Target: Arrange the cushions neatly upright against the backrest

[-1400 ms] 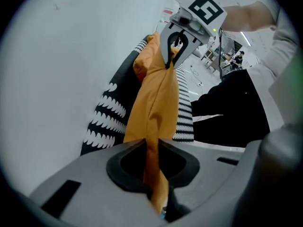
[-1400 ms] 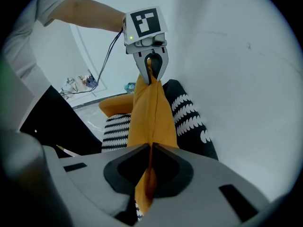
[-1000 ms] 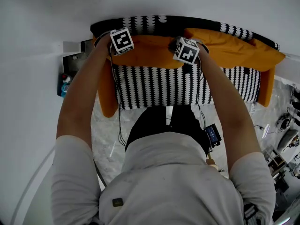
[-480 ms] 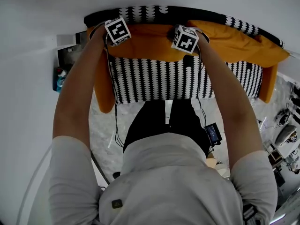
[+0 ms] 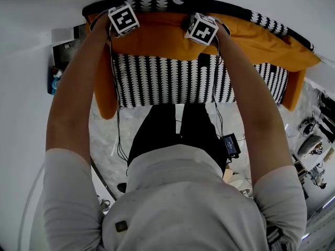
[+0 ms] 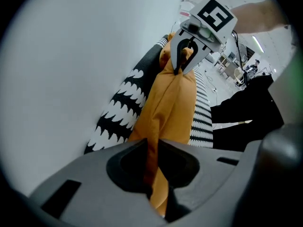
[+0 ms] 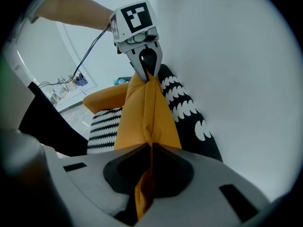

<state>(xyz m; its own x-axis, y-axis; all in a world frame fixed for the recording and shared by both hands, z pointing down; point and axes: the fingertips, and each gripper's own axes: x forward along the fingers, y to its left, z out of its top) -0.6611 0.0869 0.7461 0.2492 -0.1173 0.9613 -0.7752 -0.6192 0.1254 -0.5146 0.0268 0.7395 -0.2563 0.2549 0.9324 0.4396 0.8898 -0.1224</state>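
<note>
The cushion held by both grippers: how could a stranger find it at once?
Find the black-and-white sofa against the white wall. Two orange cushions lie along its backrest. It is the left cushion; unlike the right cushion, its top edge is pinched by the left gripper and the right gripper.

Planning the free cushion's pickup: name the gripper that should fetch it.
Likely right: both clamp the held cushion, but the right gripper sits beside the free cushion; the left gripper is farther.
</note>
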